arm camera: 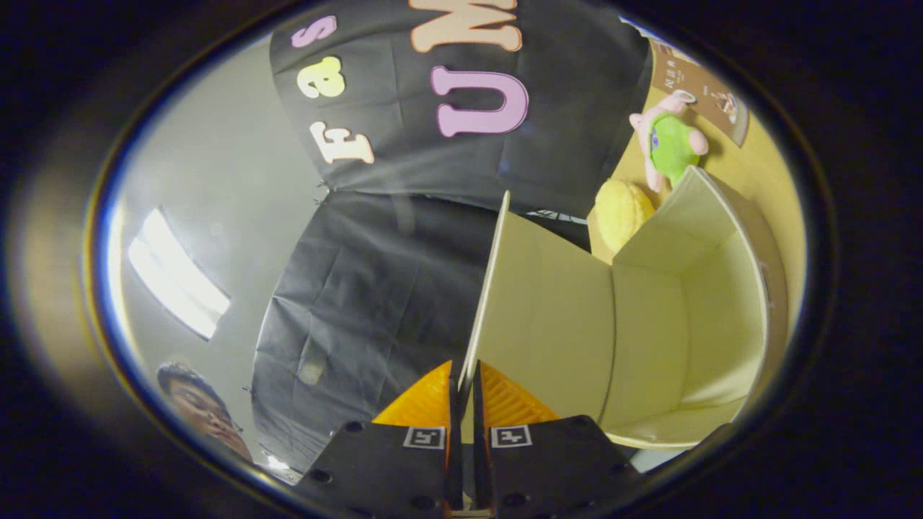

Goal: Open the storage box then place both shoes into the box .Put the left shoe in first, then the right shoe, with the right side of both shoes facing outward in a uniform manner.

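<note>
Tongs: the tongs [461, 389] are pinched together on the thin edge of the pale cream cardboard lid flap [541, 317], one finger on each face of the sheet, with only a sliver of gap between them.
Lid flap: it stands edge-on from between the fingers and runs away ahead of them, its broad inner face turned toward the box's inside.
Storage box: the cream cardboard storage box [692, 317] lies open, joined to the flap along a fold; its inner walls and corner show beyond and to one side of the fingers. No shoes can be seen inside the part that shows.
Worktop: the yellow worktop [764, 173] carries the box and reaches on past it.
Yellow toy: a round fuzzy yellow plush toy [621, 213] sits just behind the box's far wall, partly hidden by it.
Pink and green toy: a pink plush toy with a green middle [670, 144] lies beyond the yellow one, near a brown printed card [703, 90].
Surroundings: black cloth [375, 288] hangs on the flap's outer side, with a grey ceiling and a bright light panel [177, 270].
Person: part of a person's head [202, 404] shows beside the tongs.
</note>
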The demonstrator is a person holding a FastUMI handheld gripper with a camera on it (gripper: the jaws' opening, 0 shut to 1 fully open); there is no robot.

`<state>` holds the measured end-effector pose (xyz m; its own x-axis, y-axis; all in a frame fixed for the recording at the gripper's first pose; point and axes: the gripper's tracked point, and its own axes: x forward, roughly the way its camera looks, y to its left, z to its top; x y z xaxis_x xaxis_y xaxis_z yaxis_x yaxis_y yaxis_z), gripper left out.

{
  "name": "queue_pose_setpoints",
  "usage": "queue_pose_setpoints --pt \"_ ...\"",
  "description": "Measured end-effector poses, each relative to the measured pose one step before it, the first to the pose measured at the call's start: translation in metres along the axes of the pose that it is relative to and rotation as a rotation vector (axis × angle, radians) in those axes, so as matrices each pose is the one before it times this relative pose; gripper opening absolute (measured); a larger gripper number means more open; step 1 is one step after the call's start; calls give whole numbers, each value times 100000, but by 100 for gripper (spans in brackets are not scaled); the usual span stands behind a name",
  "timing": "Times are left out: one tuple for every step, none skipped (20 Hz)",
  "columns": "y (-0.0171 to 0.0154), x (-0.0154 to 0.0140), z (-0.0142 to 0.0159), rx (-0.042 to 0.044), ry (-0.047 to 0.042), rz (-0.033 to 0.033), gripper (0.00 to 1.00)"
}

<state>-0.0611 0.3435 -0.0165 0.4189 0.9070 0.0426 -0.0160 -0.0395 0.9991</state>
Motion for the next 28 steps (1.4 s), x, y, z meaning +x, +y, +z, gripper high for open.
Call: queue_pose_setpoints --pt "65 491 -548 -1620 1803 -1490 9" --pt "254 568 -433 -2121 1457 -1732 9" --pt "356 739 -352 -2334 1271 -1373 9" --pt "385 693 -300 -2792 1082 -1240 9" --pt "452 819 -395 -2663 1063 -1196 9" --pt "315 1051 -347 -2712 847 -1480 9" --pt "234 1158 -361 -2441 1185 -1049 9" --pt "74 1226 -443 -1978 1385 -1219 9" --pt "92 945 -563 -2019 1416 -848 9" --pt "105 1051 -439 -1313 906 -1070 10" --pt "53 1144 -640 -1219 1023 -1091 9" --pt "-14 952 -511 -1306 425 -1280 9" --pt "-53 1061 -482 -1272 585 -1348 9" --pt "4 699 -706 -1337 908 -1239 9" --pt "-82 673 -569 -1978 715 -863 9" --pt "-101 1079 -357 -2896 608 -1020 22" --pt "-165 745 -427 -3314 389 -1019 34" --pt "-46 581 -344 -2601 529 63 46" --pt "-346 376 -233 -2418 168 -432 59" --pt "-286 -28 -114 -2238 -542 -926 71" --pt "-629 -238 214 -2511 -890 -2104 83" --pt "-772 -566 165 -3329 -1464 -2479 96" --pt "-723 -566 542 -3396 -2169 -2078 96" --pt "-568 -690 558 -3148 -2020 -1893 97" --pt "-730 -791 495 -2588 -1916 -1835 97" --pt "-963 -839 730 -2352 -1964 -2144 98" --pt "-957 -1004 652 -1978 -1769 -2430 98" --pt "-1440 -960 418 -1358 -1730 -2335 99"
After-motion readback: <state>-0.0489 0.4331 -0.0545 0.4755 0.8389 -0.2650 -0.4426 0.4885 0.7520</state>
